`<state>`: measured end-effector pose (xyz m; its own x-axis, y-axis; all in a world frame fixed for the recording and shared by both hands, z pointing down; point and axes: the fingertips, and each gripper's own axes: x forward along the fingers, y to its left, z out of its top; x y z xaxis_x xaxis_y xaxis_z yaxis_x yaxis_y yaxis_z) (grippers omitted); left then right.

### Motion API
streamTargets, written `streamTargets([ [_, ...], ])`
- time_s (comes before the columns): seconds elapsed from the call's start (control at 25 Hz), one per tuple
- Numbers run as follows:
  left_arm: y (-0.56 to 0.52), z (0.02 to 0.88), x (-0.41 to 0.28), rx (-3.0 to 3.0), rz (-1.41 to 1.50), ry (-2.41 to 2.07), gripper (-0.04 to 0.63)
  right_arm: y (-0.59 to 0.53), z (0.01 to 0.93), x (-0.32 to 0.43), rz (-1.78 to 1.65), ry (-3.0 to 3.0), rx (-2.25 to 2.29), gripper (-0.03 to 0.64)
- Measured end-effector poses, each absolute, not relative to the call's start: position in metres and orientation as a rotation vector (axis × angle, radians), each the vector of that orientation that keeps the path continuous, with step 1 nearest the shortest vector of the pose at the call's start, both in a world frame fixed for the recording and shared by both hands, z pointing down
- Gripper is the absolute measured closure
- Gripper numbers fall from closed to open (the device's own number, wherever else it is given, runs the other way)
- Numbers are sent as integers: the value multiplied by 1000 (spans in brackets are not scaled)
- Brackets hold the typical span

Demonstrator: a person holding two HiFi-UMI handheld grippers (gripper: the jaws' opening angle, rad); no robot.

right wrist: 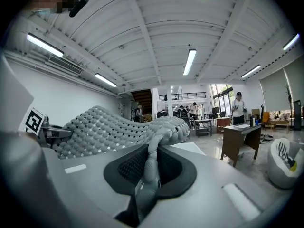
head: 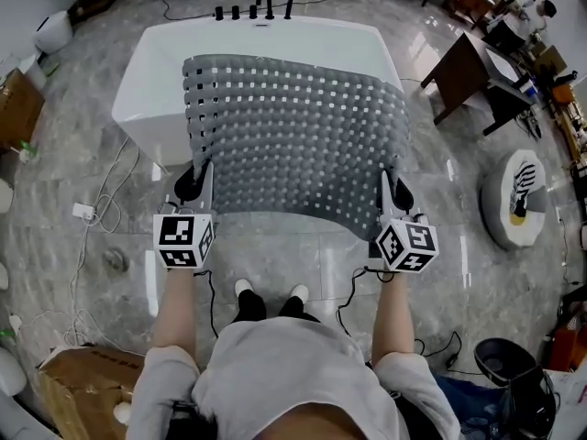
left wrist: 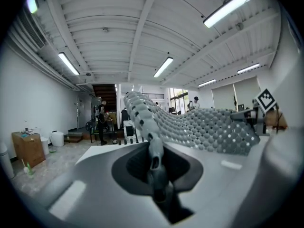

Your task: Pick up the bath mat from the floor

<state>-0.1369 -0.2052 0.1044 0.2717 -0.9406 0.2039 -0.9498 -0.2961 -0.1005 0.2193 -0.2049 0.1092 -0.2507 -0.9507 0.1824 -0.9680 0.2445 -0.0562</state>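
1. Spreading across the whole head view, the marble floor carries the white bathtub, and no part of the mat lies on the tiles that show.
2. Over the tub hangs the grey bath mat, lifted clear of the floor and stretched in the air between the two grippers. Its far edge reaches toward the taps. Whether that edge rests on the tub rim or floats above it I cannot tell, since the mat itself hides it.
3. In the head view the mat's wider span runs side to side, from gripper to gripper. The shorter span points away from the person. Its nubbed, holed face is up, and the sheet arches and sags a little in the middle.
4. The left gripper pinches the near left corner, jaws drawn narrow with the mat's edge clamped between the pads.
5. The right gripper does likewise on the near right corner, where the rubber is bunched into a fold between its jaws.
6. To finish the lift well, I judge the hands should rise together and level, held apart enough to keep the near edge taut. The soft mat could slip from a corner pinch, so the squeeze should stay firm, and the far edge should be lifted clear of the tub, not dragged.
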Motion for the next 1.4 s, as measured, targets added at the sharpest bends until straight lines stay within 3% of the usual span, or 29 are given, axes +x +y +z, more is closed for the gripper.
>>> streamTargets([
  [0.56,-186,41,-151,2525,193,-1956,560,-187,42,219,62,-2460,1889,575],
  [1.4,-161,35,-162,2526,142,-1999,557,-166,42,210,43,-2483,1892,571],
])
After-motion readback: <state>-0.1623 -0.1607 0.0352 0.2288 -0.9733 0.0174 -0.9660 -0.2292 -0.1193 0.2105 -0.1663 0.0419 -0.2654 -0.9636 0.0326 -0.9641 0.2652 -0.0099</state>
